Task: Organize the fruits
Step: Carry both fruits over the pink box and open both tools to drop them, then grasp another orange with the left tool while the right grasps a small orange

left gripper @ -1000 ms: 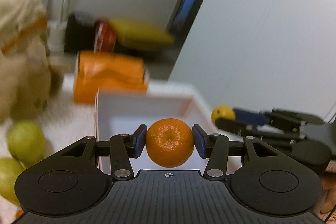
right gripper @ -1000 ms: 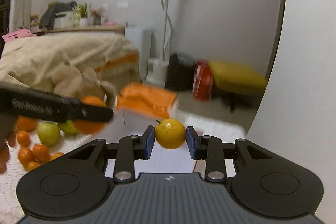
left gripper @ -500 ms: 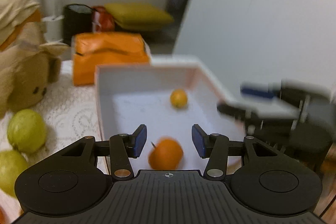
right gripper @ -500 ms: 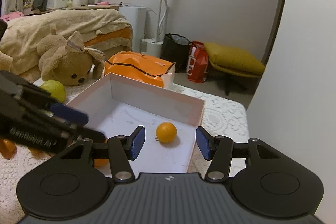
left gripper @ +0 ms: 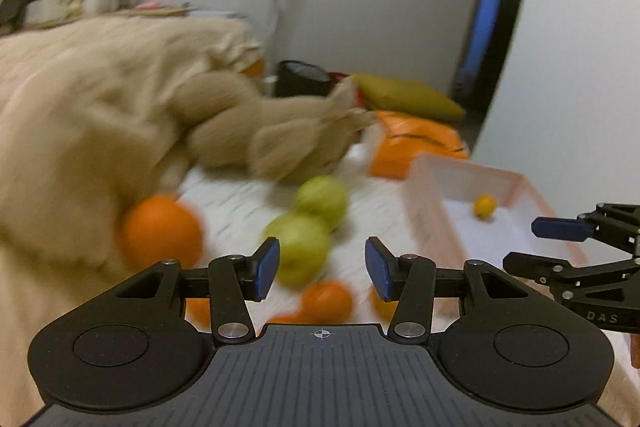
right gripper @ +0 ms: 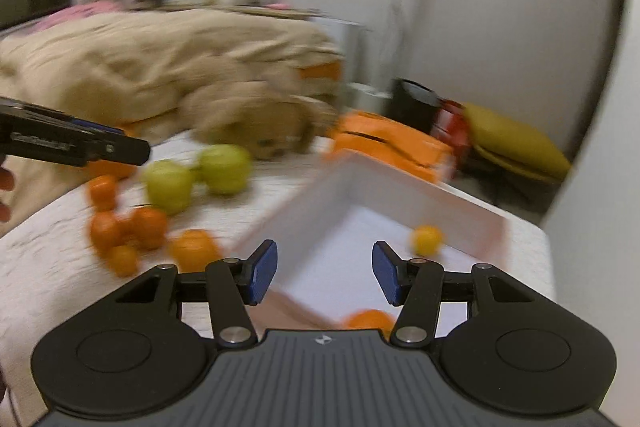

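Both views are motion-blurred. My left gripper (left gripper: 320,269) is open and empty above loose fruit on the white cloth: two green fruits (left gripper: 304,251), a large orange (left gripper: 162,231) and small oranges (left gripper: 326,301). My right gripper (right gripper: 324,273) is open and empty over the near left corner of the white box (right gripper: 460,201). The box holds a small yellow-orange fruit (right gripper: 427,239) and an orange (right gripper: 366,319) near its front. The box (left gripper: 460,175) and the yellow-orange fruit (left gripper: 485,206) also show in the left wrist view.
A tan teddy bear (right gripper: 256,123) and a beige blanket (right gripper: 140,67) lie behind the fruit. An orange bag (right gripper: 392,143) sits behind the box. Several small oranges (right gripper: 128,231) and two green fruits (right gripper: 196,175) lie left of the box. A white wall (right gripper: 592,147) is on the right.
Both grippers opened and dropped their fruits into the box: the left an orange, the right a yellow-orange fruit. Both then swung left toward the loose fruit.
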The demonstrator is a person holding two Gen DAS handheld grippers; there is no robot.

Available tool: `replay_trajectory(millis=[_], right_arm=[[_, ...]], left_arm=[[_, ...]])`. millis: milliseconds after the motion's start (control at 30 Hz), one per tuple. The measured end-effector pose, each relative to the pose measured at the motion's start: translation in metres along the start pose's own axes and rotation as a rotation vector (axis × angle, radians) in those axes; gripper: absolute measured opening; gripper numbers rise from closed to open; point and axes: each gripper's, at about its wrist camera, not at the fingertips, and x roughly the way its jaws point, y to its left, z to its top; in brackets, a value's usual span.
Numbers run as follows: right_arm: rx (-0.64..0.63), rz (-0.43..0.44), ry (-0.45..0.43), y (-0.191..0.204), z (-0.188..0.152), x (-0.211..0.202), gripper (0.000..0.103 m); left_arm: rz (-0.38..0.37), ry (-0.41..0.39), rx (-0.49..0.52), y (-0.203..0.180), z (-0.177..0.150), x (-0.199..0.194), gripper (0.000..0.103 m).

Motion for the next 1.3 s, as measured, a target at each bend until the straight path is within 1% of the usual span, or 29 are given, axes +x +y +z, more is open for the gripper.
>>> replay_trajectory(millis=[133, 200, 267, 333, 467, 567, 667, 767, 800, 833, 900, 1033, 1100, 1200, 1300], right_arm=[[-0.108, 0.106, -0.011, 0.047, 0.004, 0.002, 0.049], [-0.151, 0.154, -0.004, 0.069, 0.002, 0.006, 0.044], [-0.187, 0.184, 0.007, 0.090, -0.003, 0.013, 0.040], [-0.197, 0.210, 0.027, 0.104, -0.007, 0.023, 0.039], [-0.194, 0.286, 0.067, 0.121, -0.011, 0.040, 0.039], [-0.204, 0.283, 0.078, 0.128, -0.012, 0.051, 0.037], [-0.177, 0.296, 0.100, 0.131, -0.009, 0.064, 0.037], [-0.160, 0.291, 0.123, 0.131, -0.007, 0.077, 0.036], [-0.153, 0.296, 0.129, 0.130, -0.007, 0.079, 0.030], [-0.137, 0.313, 0.135, 0.128, -0.007, 0.079, 0.027], [-0.110, 0.327, 0.140, 0.123, -0.008, 0.075, 0.027], [-0.116, 0.265, 0.105, 0.110, -0.014, 0.054, 0.027], [-0.099, 0.253, 0.109, 0.097, -0.020, 0.043, 0.027], [-0.067, 0.213, 0.116, 0.077, -0.032, 0.028, 0.027], [-0.043, 0.149, 0.113, 0.056, -0.047, 0.014, 0.027]], left_arm=[[0.025, 0.004, -0.087, 0.030, -0.020, -0.012, 0.052], [0.023, 0.008, -0.125, 0.043, -0.025, -0.018, 0.052], [0.030, 0.012, -0.154, 0.052, -0.031, -0.021, 0.052], [0.047, 0.007, -0.168, 0.058, -0.036, -0.024, 0.052], [0.043, 0.006, -0.180, 0.066, -0.041, -0.026, 0.052], [0.036, 0.014, -0.177, 0.066, -0.043, -0.024, 0.052], [0.001, 0.028, -0.161, 0.060, -0.045, -0.021, 0.052], [-0.023, 0.040, -0.132, 0.050, -0.047, -0.018, 0.052], [-0.025, 0.042, -0.122, 0.046, -0.047, -0.017, 0.052], [-0.025, 0.046, -0.106, 0.043, -0.048, -0.015, 0.052], [-0.016, 0.057, -0.076, 0.036, -0.048, -0.010, 0.052], [-0.020, 0.088, -0.044, 0.026, -0.049, 0.002, 0.052], [-0.023, 0.100, -0.040, 0.022, -0.049, 0.008, 0.052], [-0.002, 0.112, -0.029, 0.017, -0.047, 0.017, 0.052], [0.025, 0.119, -0.006, 0.012, -0.045, 0.026, 0.052]])
